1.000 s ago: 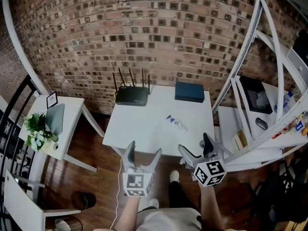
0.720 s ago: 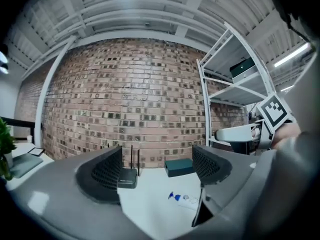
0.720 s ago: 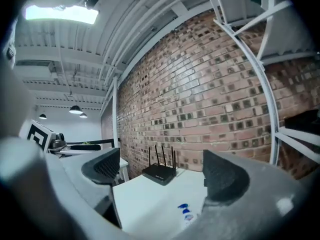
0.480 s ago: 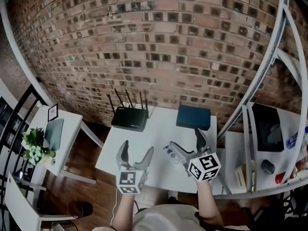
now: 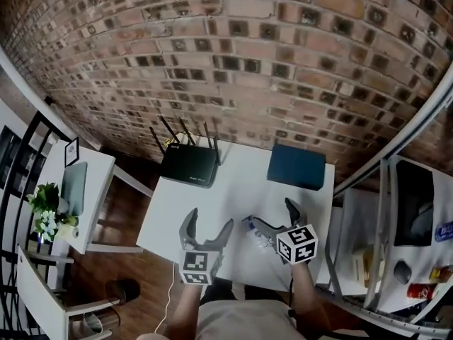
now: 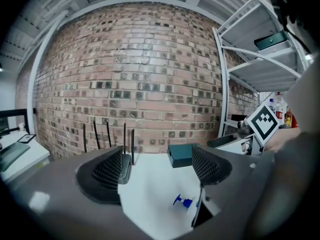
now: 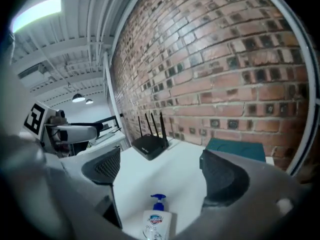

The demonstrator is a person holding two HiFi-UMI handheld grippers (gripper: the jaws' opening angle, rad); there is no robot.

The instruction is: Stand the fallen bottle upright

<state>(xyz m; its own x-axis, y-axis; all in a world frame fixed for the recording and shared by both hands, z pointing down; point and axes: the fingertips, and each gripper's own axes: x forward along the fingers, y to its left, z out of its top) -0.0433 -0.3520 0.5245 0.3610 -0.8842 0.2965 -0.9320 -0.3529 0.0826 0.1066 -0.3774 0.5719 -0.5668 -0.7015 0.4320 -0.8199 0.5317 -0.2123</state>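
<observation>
The white surface (image 5: 233,190) stands against a brick wall. The bottle (image 7: 157,223) lies on its side on the near right part of the surface. It is a clear bottle with a blue pump head, its label faces up, and the pump head points to the far side, toward the wall.

The right tongs (image 5: 270,214) is held low over this bottle with the jaws wide apart. In the right gripper view the bottle lies in the gap between the two jaws, near their base, and neither jaw touches it. The right tongs has hold of nothing.

The left tongs (image 5: 209,222) hangs just to the left of the right one, above the near edge of the surface. Its jaws are also wide apart and nothing is between them. In the left gripper view the bottle shows low and to the right, beside the right jaw and farther away.

A black router (image 5: 187,165) with four upright antennas stands at the far left of the surface. A dark teal box (image 5: 296,167) lies at the far right, well apart from the bottle
</observation>
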